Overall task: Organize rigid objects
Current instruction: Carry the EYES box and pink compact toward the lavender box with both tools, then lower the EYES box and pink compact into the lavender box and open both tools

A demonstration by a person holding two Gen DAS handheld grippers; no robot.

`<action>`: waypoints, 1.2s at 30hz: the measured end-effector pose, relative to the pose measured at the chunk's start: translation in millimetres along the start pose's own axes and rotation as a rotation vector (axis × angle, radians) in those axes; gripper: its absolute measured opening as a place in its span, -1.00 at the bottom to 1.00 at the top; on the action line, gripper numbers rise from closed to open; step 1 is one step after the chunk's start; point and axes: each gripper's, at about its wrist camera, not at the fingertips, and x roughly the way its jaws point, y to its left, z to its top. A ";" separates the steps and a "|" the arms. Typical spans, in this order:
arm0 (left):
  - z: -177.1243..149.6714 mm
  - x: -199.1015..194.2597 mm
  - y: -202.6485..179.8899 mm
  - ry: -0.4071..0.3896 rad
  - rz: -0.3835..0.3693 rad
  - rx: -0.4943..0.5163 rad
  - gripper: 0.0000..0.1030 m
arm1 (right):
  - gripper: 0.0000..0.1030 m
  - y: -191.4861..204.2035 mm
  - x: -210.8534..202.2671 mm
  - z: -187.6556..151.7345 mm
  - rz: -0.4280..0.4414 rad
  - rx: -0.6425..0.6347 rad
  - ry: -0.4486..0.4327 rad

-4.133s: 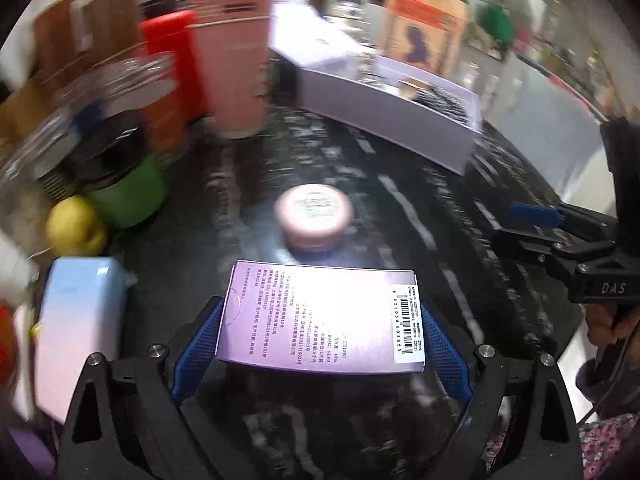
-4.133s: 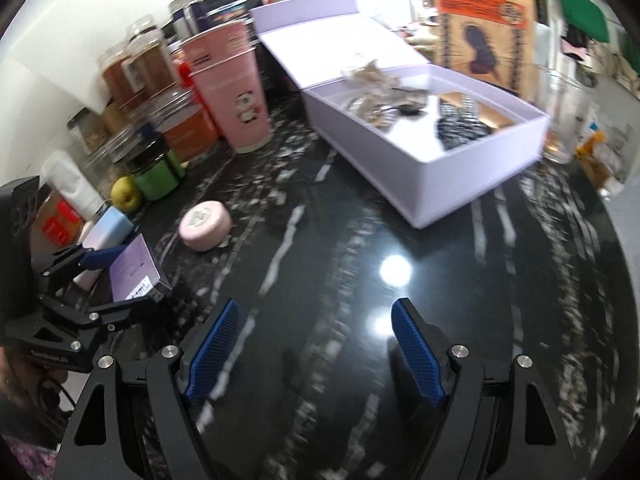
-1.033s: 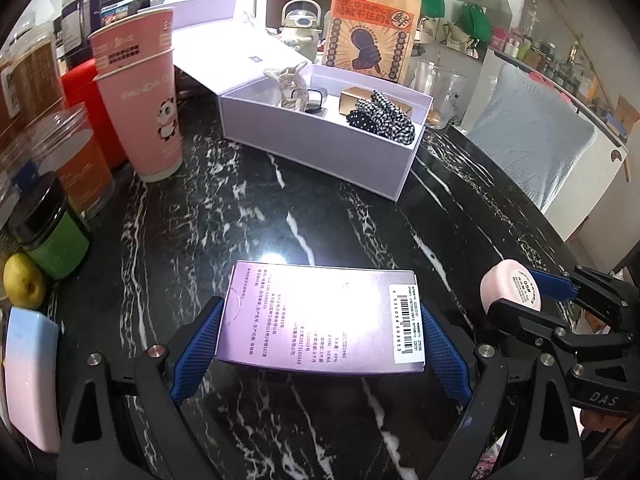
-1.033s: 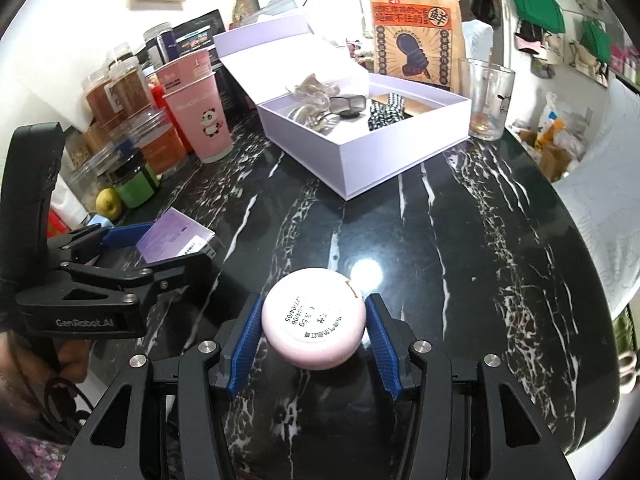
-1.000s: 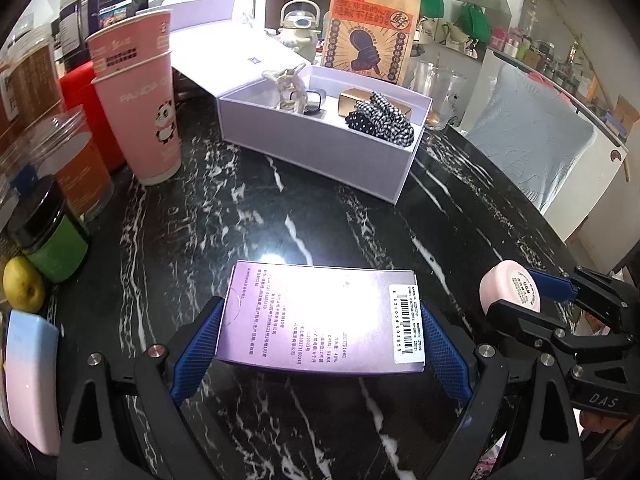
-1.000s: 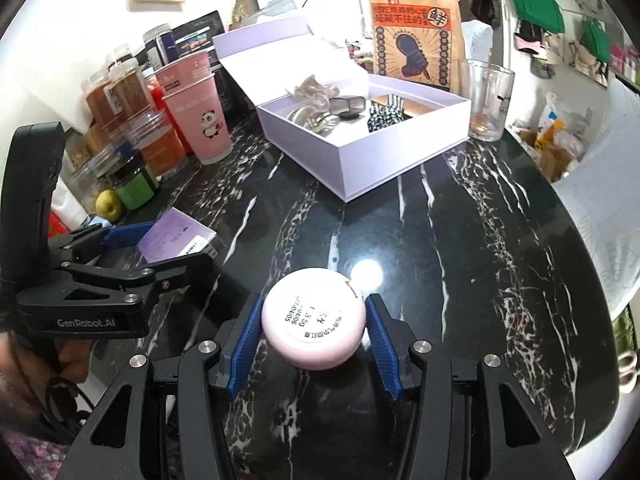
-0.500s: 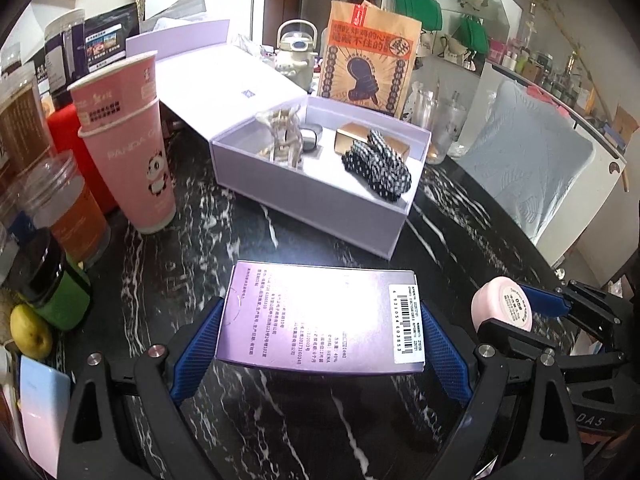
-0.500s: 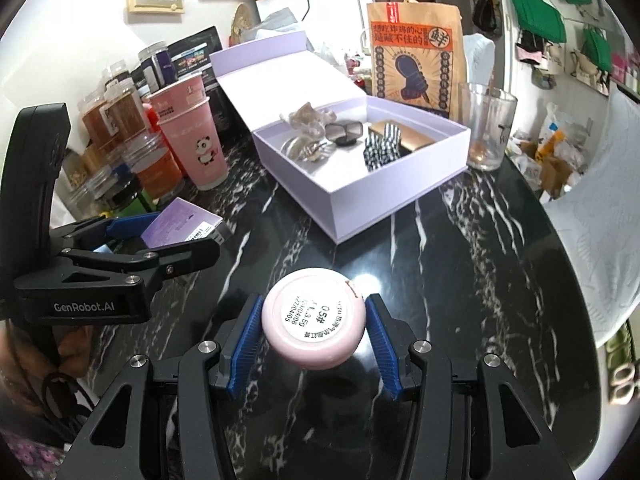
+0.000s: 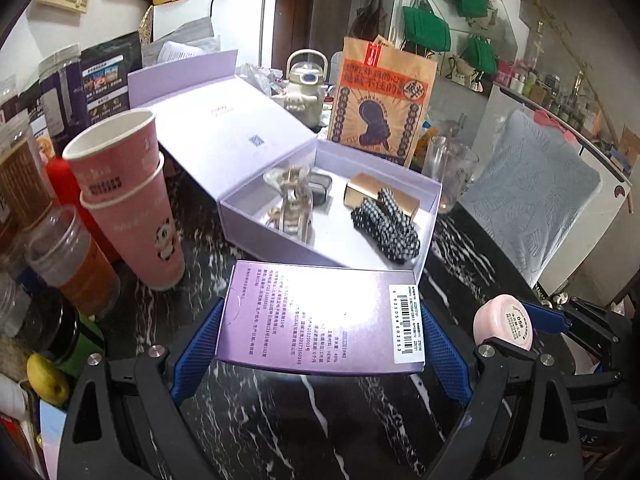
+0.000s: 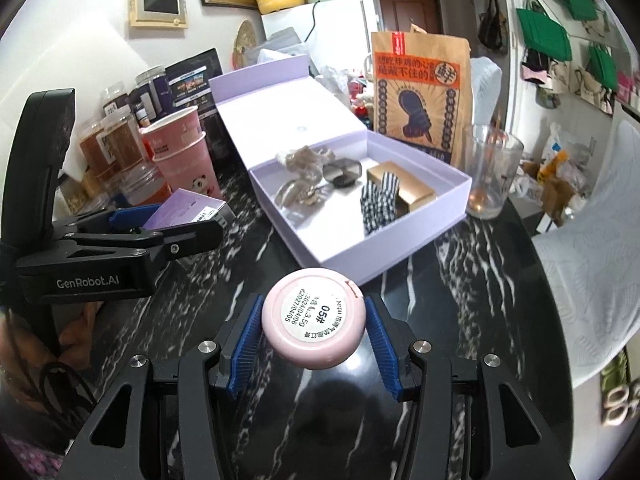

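Note:
My left gripper (image 9: 320, 332) is shut on a flat purple carton (image 9: 320, 316) with a barcode label, held above the black marble table. It hovers just in front of the open lilac gift box (image 9: 280, 248), also visible in the right wrist view (image 10: 400, 248). My right gripper (image 10: 314, 332) is shut on a round pink compact (image 10: 314, 320), label side up, close to the box's near corner. The box holds a checked hair tie (image 9: 386, 224), a gold case (image 10: 404, 190), a dark item and clear hair clips. In the left wrist view the right gripper (image 9: 516, 322) and the compact (image 9: 502, 322) show at right.
Stacked pink panda cups (image 9: 132, 200) and several jars (image 9: 68, 256) crowd the left. A brown paper bag (image 10: 420, 92) and a drinking glass (image 10: 490, 172) stand behind and right of the box. A grey-covered chair (image 9: 532, 200) is beyond the table edge.
Both grippers have risen and come closer to the lilac box, each still holding its item. The box now looks larger and nearer in both views.

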 end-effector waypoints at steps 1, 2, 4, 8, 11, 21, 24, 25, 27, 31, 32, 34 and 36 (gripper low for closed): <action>2.9 -0.2 -0.5 -0.004 0.003 0.006 0.83 | -0.01 -0.6 0.4 3.8 -0.001 -0.003 -0.001; 5.4 -0.2 -1.4 -0.009 0.007 0.012 0.83 | -0.01 -1.1 1.0 6.1 -0.001 -0.005 -0.002; 11.1 0.4 -2.2 -0.017 0.013 0.023 0.83 | -0.01 -2.3 1.8 11.0 -0.002 -0.006 -0.002; 23.3 5.2 -4.4 -0.023 -0.002 0.039 0.83 | -0.01 -6.8 4.7 21.0 0.008 0.004 -0.001; 31.4 9.4 -6.3 -0.029 -0.001 0.051 0.83 | -0.01 -11.3 6.7 28.4 0.006 0.006 -0.006; 60.3 33.6 -10.9 -0.036 -0.019 0.092 0.83 | -0.01 -26.3 18.7 52.8 -0.010 0.013 -0.021; 67.3 45.2 -12.2 -0.032 -0.023 0.106 0.83 | -0.01 -31.6 24.3 59.8 -0.019 0.013 -0.028; 68.8 48.0 -12.1 -0.030 -0.024 0.108 0.83 | -0.01 -33.4 27.0 62.2 -0.024 0.012 -0.028; 72.0 55.7 -11.3 -0.024 -0.029 0.106 0.83 | -0.01 -37.6 32.4 67.0 -0.036 0.008 -0.028; 77.3 70.6 -9.2 -0.016 -0.038 0.099 0.83 | -0.01 -44.9 40.6 72.6 -0.050 0.006 -0.033; 79.1 75.2 -8.9 -0.015 -0.043 0.098 0.83 | -0.01 -47.4 43.9 74.4 -0.052 0.006 -0.031; 81.7 82.7 -8.5 -0.013 -0.048 0.097 0.83 | -0.01 -50.7 49.4 76.9 -0.054 0.003 -0.028; 83.2 90.2 -9.1 -0.009 -0.054 0.099 0.83 | -0.01 -54.1 55.6 79.7 -0.061 -0.003 -0.027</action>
